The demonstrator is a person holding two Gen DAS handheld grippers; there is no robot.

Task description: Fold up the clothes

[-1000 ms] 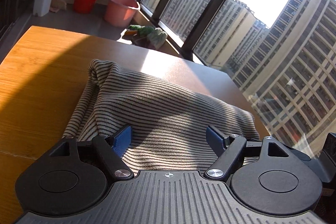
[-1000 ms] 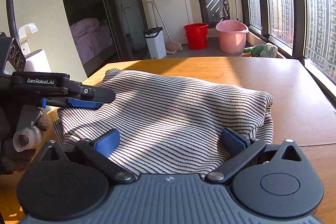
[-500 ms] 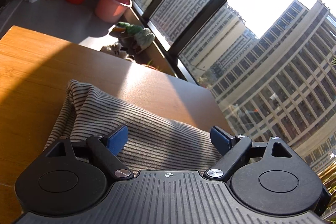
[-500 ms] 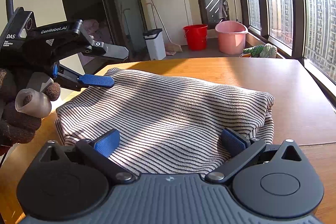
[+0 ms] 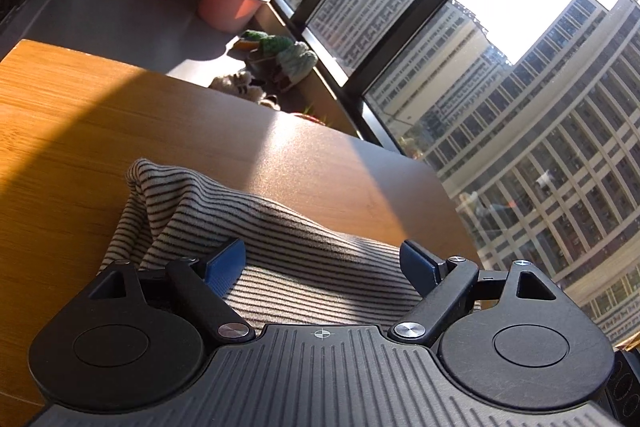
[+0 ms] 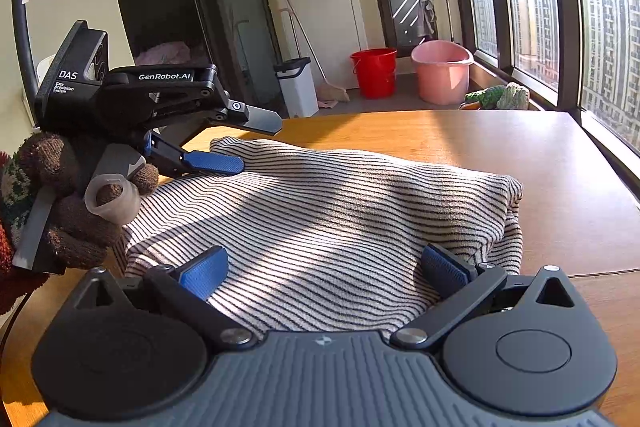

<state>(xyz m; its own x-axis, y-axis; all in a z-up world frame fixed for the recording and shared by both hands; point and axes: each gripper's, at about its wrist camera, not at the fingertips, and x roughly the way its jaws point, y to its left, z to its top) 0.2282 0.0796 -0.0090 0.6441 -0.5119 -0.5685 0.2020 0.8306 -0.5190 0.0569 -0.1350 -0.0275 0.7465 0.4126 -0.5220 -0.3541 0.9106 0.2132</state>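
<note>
A folded cream garment with thin dark stripes (image 6: 340, 203) lies on the wooden table (image 6: 540, 155). My right gripper (image 6: 324, 267) stands open over its near edge, blue pads (image 6: 204, 271) spread wide and nothing pinched between them. My left gripper (image 6: 244, 143), held by a hand in a brown knit glove, hovers open at the garment's far-left corner with its fingers empty. In the left wrist view the left gripper (image 5: 322, 259) is spread above the striped garment (image 5: 280, 227), whose bunched corner (image 5: 152, 179) sticks up on the table (image 5: 80, 127).
Beyond the table stand a red bucket (image 6: 374, 71), a pink tub (image 6: 440, 71) and a white bin (image 6: 298, 87) on the floor. Green knitted items (image 6: 498, 95) lie by the window. The table's right edge runs close to the window wall (image 6: 568, 27).
The left gripper has risen from the garment's left edge and moved toward its far-left corner, jaws slightly wider. The right gripper and the garment have stayed put.
</note>
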